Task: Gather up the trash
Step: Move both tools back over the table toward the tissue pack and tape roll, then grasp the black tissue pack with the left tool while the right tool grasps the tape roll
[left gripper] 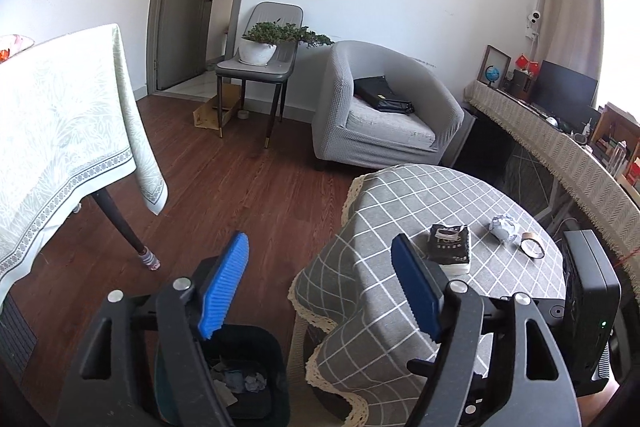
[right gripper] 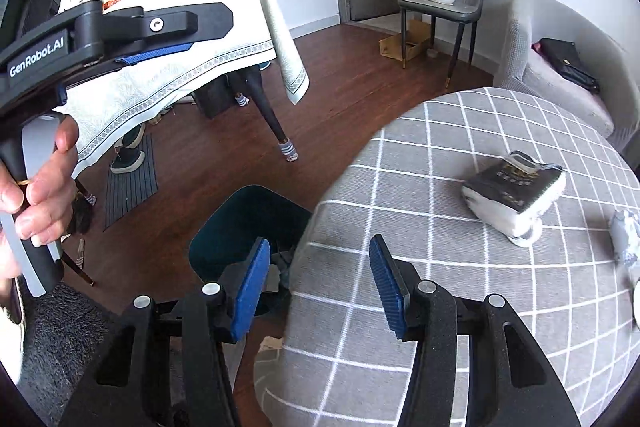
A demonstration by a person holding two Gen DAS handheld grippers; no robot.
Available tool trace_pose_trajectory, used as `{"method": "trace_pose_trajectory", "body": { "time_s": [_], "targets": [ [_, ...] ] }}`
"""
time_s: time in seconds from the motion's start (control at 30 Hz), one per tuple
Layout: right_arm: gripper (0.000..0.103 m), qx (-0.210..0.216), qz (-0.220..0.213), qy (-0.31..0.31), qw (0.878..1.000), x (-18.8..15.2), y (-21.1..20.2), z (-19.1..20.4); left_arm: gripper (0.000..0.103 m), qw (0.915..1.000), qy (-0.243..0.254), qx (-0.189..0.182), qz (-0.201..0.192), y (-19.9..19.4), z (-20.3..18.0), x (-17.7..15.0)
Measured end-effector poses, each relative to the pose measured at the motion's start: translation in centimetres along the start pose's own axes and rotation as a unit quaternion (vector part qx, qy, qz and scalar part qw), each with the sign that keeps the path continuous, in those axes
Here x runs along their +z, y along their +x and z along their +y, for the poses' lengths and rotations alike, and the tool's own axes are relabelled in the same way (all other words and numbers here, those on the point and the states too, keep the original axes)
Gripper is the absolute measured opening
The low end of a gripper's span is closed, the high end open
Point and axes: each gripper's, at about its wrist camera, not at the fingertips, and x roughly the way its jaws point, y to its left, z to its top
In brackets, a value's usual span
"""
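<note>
Wood floor (left gripper: 240, 183) lies open between the checked round counter (left gripper: 420, 195) and a larger table (left gripper: 60, 131) under a pale cloth, with an armchair (left gripper: 384, 107) and a chair (left gripper: 260, 67) holding a plant standing well back against the wall.

On the counter, a black-and-white packet (left gripper: 450, 249) sits nearest its near edge, a crumpled paper ball (left gripper: 504, 227) lies just beyond it, and a tape roll (left gripper: 532, 246) touches or nearly touches the ball (too close to separate). All three lie inside the rim, with bare cloth around them.

A dark bin (left gripper: 248, 379) stands on the floor just beside the counter's draped edge, already holding scraps of paper.

Above the bin hangs the left gripper (left gripper: 320, 287), its blue fingers (left gripper: 226, 287) spread wide with nothing between them. Over the counter's near edge, the right gripper (right gripper: 316, 287) has its fingers (right gripper: 250, 291) apart too, empty, partly above the bin and partly above the cloth.
</note>
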Motion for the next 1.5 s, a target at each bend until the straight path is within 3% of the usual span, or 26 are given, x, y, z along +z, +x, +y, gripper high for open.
{"method": "trace_pose_trajectory", "body": {
  "time_s": [0.3, 0.57, 0.63, 0.77, 0.9, 1.3, 1.43, 1.5],
  "targets": [
    [0.053, -0.036, -0.026, 0.041, 0.998, -2.4, -4.2, -5.7, 0.082, 0.9987, -0.001, -0.042, 0.028, 3.5, -4.7, -0.3],
    [0.061, -0.073, -0.037, 0.082, 0.993, -4.8, -6.6, -10.4, 0.088, 0.9957, 0.004, -0.066, 0.064, 7.3, -8.4, -1.3],
    [0.067, -0.078, -0.041, 0.090, 0.992, -5.4, -7.1, -11.4, 0.089, 0.9946, 0.013, -0.071, 0.075, 8.4, -9.5, -1.7],
    [0.068, -0.096, -0.040, 0.100, 0.990, -6.9, -7.9, -13.3, 0.090, 0.9920, 0.026, -0.080, 0.094, 10.5, -11.5, -2.3],
    [0.076, -0.109, -0.043, 0.119, 0.986, -7.9, -8.5, -15.8, 0.090, 0.9903, 0.013, -0.084, 0.110, 12.3, -12.1, -2.9],
    [0.079, -0.135, -0.051, 0.162, 0.976, -11.1, -10.9, -21.3, 0.090, 0.9870, -0.018, -0.090, 0.132, 15.2, -12.3, -3.4],
    [0.079, -0.138, -0.050, 0.166, 0.975, -11.9, -11.5, -22.8, 0.087, 0.9872, -0.023, -0.091, 0.129, 15.6, -12.4, -3.4],
    [0.079, -0.137, -0.048, 0.168, 0.975, -12.2, -11.6, -23.4, 0.079, 0.9874, -0.028, -0.090, 0.127, 15.7, -12.5, -3.3]
  ]
}}
